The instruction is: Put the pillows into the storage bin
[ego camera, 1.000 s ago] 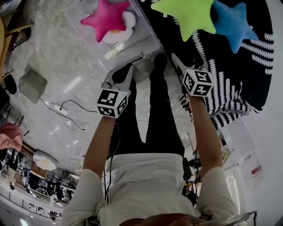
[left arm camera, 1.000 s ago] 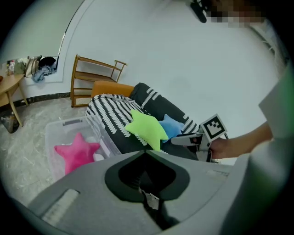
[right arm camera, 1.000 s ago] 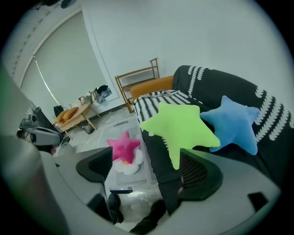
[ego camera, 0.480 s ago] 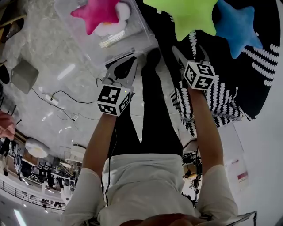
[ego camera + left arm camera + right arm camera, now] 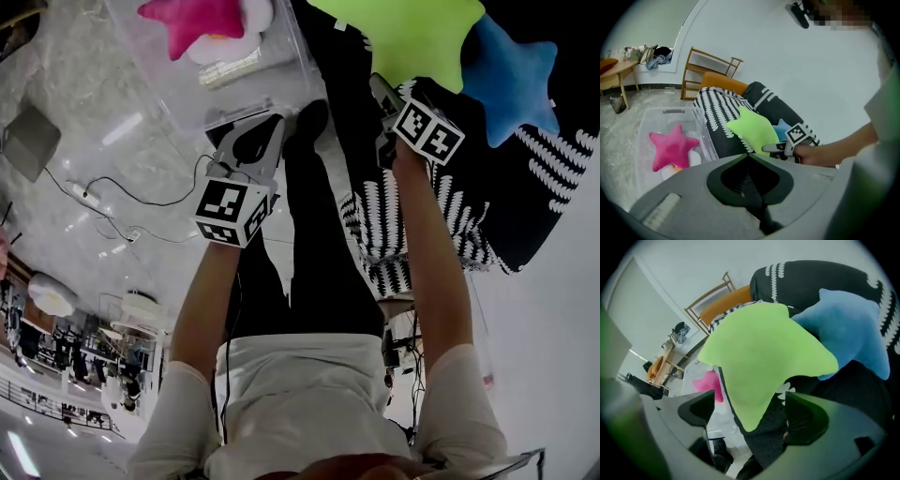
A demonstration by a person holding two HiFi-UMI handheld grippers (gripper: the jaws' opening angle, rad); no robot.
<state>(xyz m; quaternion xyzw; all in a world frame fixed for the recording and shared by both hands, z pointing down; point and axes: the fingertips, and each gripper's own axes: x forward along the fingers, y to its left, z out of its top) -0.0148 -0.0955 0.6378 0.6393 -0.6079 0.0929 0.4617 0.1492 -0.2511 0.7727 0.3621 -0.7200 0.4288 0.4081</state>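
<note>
A lime-green star pillow (image 5: 403,33) lies on the black-and-white sofa throw (image 5: 525,169), with a blue star pillow (image 5: 511,75) beside it on the right. My right gripper (image 5: 386,92) is open, and the green pillow's (image 5: 759,352) lower point hangs between its jaws. The blue pillow (image 5: 853,333) sits just behind. A pink star pillow (image 5: 187,14) rests inside the clear storage bin (image 5: 187,94) on the floor. My left gripper (image 5: 272,122) hovers near the bin's front corner, shut and holding nothing. In the left gripper view (image 5: 747,155) its jaws meet.
A cable and power strip (image 5: 84,197) trail over the marble floor left of the bin. My legs stand between the bin and the sofa. A wooden chair (image 5: 710,65) and a small table (image 5: 614,77) stand by the far wall.
My right gripper has moved forward to the green pillow, so the pillow's lower point now lies between its jaws. The left gripper has shifted only slightly and stays shut.
</note>
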